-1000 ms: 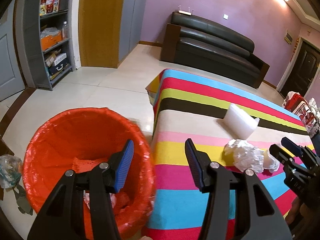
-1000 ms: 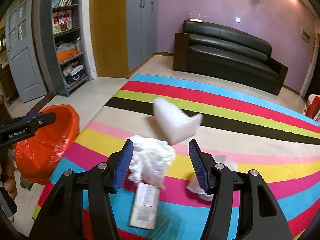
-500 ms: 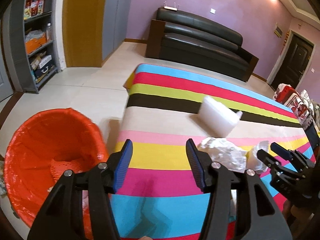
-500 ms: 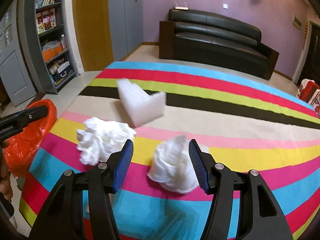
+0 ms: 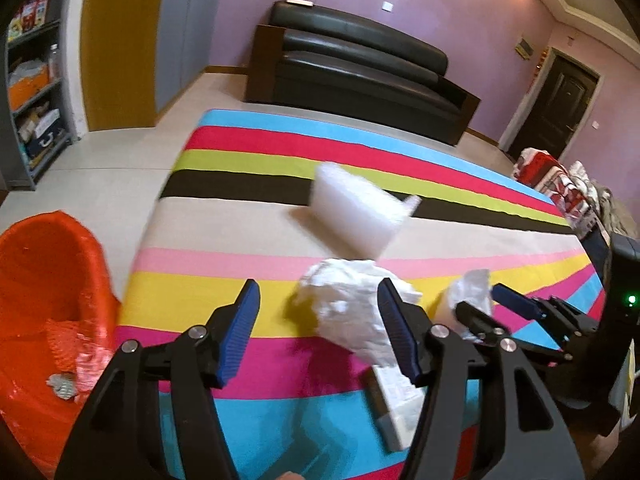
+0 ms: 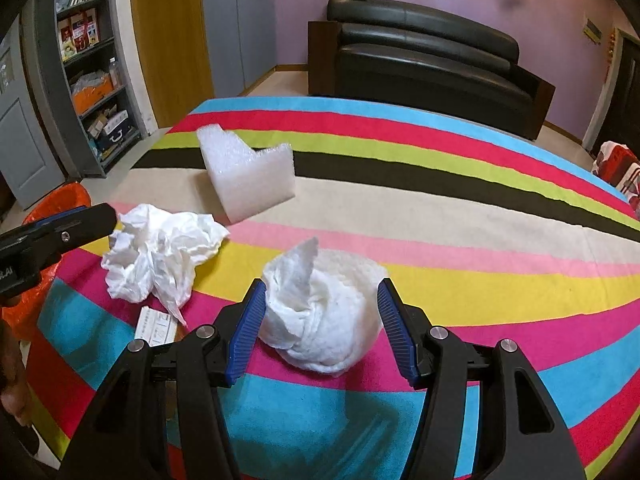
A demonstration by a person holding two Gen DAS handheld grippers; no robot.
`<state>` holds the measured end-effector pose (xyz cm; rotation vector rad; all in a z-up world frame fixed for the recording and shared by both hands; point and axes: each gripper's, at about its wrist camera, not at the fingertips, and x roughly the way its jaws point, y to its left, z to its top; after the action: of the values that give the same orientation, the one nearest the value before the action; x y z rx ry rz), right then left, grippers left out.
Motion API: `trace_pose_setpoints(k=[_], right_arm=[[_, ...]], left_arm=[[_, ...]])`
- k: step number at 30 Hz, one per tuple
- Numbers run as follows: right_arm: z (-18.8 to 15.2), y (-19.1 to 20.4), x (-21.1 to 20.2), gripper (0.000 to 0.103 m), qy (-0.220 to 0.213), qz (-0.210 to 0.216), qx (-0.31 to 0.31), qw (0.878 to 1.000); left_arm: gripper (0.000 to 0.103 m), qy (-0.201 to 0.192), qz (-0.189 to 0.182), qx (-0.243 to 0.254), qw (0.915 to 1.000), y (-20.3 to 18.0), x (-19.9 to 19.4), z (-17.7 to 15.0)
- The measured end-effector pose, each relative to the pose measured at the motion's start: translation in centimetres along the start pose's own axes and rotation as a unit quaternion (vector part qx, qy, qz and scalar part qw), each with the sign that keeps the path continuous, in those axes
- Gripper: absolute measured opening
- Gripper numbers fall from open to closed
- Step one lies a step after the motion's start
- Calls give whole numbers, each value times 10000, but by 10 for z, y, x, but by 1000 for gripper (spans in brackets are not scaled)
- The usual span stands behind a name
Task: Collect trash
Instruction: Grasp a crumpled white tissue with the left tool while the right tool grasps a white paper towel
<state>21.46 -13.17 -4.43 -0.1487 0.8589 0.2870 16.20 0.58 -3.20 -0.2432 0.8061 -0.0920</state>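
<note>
On the striped tablecloth lie a crumpled white paper, a white tissue wad, a white foam piece and a small printed box. My right gripper is open with its jaws on either side of the tissue wad. My left gripper is open above the tablecloth, the crumpled paper just beyond its right finger. The foam piece and the box show there too. The right gripper appears at the right around the tissue wad.
An orange-lined trash bin with some trash inside stands on the floor left of the table. A black sofa is behind the table, shelves at the left, and a dark door at the far right.
My left gripper swung right from over the bin toward the crumpled paper. My right gripper moved right from the paper and closed in around the tissue wad.
</note>
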Motion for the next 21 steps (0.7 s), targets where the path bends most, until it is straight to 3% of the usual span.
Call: trace_pose_setpoints(k=[7,14,18,20,21], right_arm=[[-5,-2,5,57,127,71,54,9999],[-7,-4,6,57,218,196,90,9995],[-7,-2,6,44,240,289,44,9993],[-7,-1,6,38,240,309,24,9992],[-7,0,5,37,238,307,17,9992]], left_arm=[[59,266,-206,222,9992,-22,19,-9],[57,420,-178,317,9985,-29,34,-11],[40,496,-130,413,9978,-32,41,-12],[22,506,-107,437,9977,-31,43,-12],[22,493,-96,440,9978,-31,42,-13]])
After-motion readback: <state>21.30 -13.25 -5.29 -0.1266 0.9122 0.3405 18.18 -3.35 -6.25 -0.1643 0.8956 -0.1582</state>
